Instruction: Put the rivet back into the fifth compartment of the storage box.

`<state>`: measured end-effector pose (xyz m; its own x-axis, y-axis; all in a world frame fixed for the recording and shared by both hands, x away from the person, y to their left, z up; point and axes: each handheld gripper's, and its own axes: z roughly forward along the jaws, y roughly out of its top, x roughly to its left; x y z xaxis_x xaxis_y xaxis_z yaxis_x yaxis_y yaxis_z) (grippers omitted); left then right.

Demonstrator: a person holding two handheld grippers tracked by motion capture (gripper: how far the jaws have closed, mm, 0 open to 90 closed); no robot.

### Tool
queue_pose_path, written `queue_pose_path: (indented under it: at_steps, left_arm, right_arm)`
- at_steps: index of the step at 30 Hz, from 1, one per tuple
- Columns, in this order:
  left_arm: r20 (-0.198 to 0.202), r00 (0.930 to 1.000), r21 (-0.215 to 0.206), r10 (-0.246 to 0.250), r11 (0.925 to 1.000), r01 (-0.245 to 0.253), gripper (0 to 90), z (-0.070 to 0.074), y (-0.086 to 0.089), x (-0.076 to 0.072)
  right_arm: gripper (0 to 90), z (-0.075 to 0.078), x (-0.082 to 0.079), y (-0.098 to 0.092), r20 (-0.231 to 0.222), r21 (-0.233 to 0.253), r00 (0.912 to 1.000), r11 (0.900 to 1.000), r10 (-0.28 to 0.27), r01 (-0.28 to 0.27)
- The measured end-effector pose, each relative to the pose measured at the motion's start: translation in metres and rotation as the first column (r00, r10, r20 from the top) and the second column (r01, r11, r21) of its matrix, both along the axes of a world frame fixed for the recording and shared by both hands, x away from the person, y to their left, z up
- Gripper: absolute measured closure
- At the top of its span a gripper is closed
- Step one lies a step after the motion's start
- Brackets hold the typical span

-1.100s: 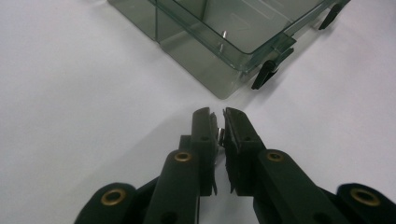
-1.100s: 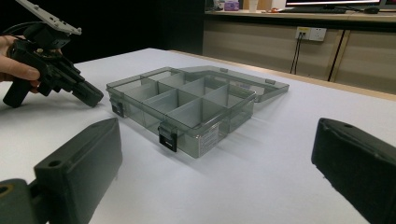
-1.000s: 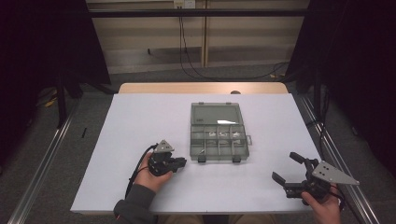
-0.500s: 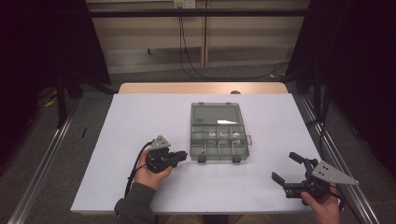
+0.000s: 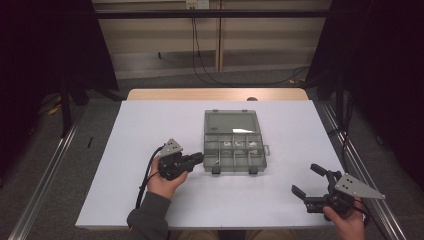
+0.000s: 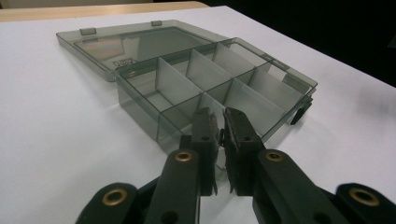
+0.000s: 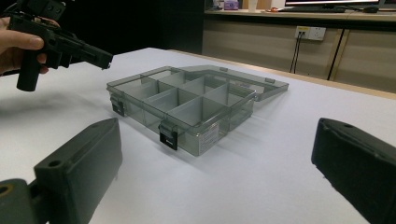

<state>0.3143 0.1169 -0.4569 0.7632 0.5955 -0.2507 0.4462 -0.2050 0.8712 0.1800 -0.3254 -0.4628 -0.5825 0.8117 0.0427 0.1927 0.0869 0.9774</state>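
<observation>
Clear plastic box (image 5: pixel 234 147), lid open, at desk (image 5: pixel 150 125) center. Left gripper (image 5: pixel 197 159) clenched, empty, just at its 9 o'clock edge. Right gripper (image 5: pixel 309 181) released, wide, at 4 o'clock, well apart.

The tool (image 6: pixel 220 135), jaws nearly closed, hovers at the near corner of an open smoky compartment box (image 6: pixel 196 84) on the white counter (image 6: pixel 56 130).

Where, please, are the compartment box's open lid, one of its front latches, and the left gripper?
Open lid (image 5: pixel 231 122), high view, middle of the flat clear panel.
Front latch (image 7: pixel 168 138), right gripper view, black clasp on the box's front wall.
Left gripper (image 6: pixel 220 122), left gripper view, between its nearly closed fingertips.
</observation>
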Motion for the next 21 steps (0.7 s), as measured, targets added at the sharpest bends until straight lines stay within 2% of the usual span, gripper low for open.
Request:
queue_pose_path:
  at_steps: [12, 19, 21]
  left_arm:
    - [0.022, 0.9997, -0.041, -0.004, 0.9991, 0.005, 83.5, 0.002, -0.007, 0.005]
    - [0.039, 0.9990, -0.063, -0.024, 0.9977, 0.026, 83.5, -0.001, -0.013, 0.005]
    - [0.043, 0.9985, -0.056, -0.034, 0.9978, 0.036, 83.4, -0.003, -0.016, 0.005]
  right_arm:
    - [1.6, 0.000, -0.003, -0.003, -0.002, 0.000, 0.9999, 1.000, -0.012, 0.012]
    - [1.7, 0.000, -0.004, -0.003, -0.002, -0.001, 0.9999, 1.000, -0.010, 0.010]
    - [1.6, 0.000, -0.004, -0.003, -0.003, -0.001, 1.0000, 1.000, -0.010, 0.010]
